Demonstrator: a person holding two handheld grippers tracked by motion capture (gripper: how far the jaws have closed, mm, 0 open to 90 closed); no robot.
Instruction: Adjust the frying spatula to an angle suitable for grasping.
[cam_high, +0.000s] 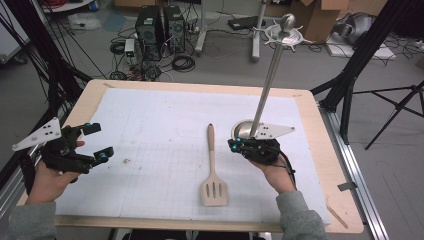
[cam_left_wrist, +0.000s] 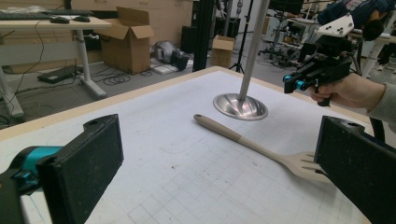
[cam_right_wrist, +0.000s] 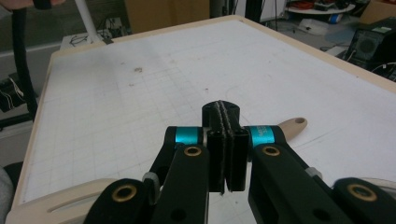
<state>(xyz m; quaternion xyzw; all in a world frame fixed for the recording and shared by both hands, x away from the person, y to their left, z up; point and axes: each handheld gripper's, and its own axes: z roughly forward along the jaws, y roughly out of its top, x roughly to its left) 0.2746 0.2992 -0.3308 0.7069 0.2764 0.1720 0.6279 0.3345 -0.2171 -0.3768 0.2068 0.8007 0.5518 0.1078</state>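
The spatula (cam_high: 213, 170) lies flat on the paper-covered table (cam_high: 150, 125), handle pointing away, slotted blade nearest the person; it looks light, stiff and probably wooden, best pinched mid-handle. The right gripper (cam_high: 234, 145), jaws pressed together on nothing, hovers just beside its handle; the left gripper (cam_high: 95, 142) stands wide open and empty, well apart.

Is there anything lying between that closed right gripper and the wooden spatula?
Nothing visible does. The right gripper, jaws shut, hovers just right of the spatula, with bare mat between them. The metal stand sits behind the gripper, not in the gap.
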